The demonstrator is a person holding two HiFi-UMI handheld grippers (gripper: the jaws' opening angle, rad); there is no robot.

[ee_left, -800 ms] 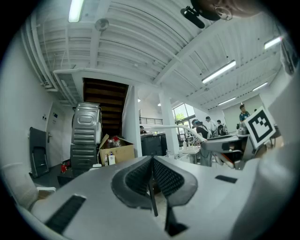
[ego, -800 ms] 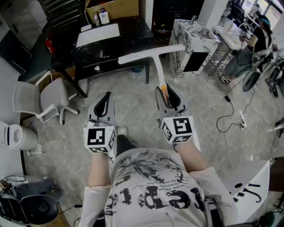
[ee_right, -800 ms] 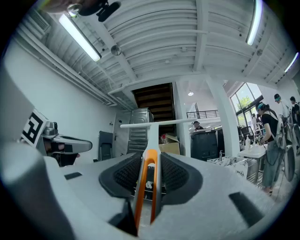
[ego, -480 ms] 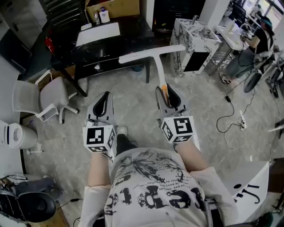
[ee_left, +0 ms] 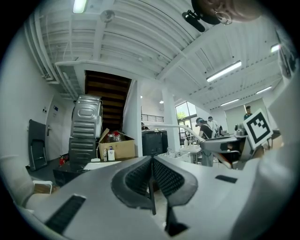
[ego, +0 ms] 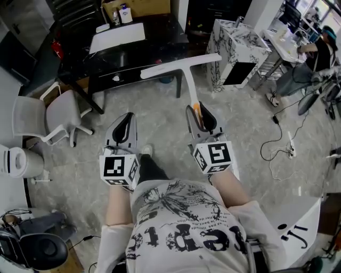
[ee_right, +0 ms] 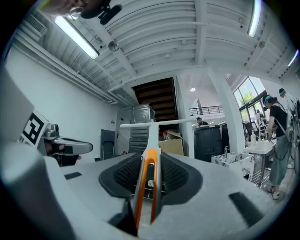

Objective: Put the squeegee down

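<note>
My right gripper [ego: 198, 118] is shut on the orange-trimmed handle of a white squeegee [ego: 186, 73], which I hold level out in front of me. Its long blade [ego: 180, 64] lies crosswise above the floor, near the front edge of a black table [ego: 80, 63]. In the right gripper view the squeegee [ee_right: 149, 140] runs straight out between the pads, and the blade [ee_right: 154, 123] shows as a white bar at its far end. My left gripper [ego: 123, 126] is shut with nothing in it, held level to the left of the right one; its pads [ee_left: 140, 174] meet.
A white sheet [ego: 118, 36] and a cardboard box [ego: 139, 7] sit on the black table. A marbled cabinet [ego: 234, 48] stands to the right, two grey chairs [ego: 48, 114] to the left. Cables [ego: 282, 144] trail over the floor on the right, where a person [ego: 319, 50] stands at a bench.
The view has crept a little forward over the floor; both grippers and the squeegee keep their places and their grip.
</note>
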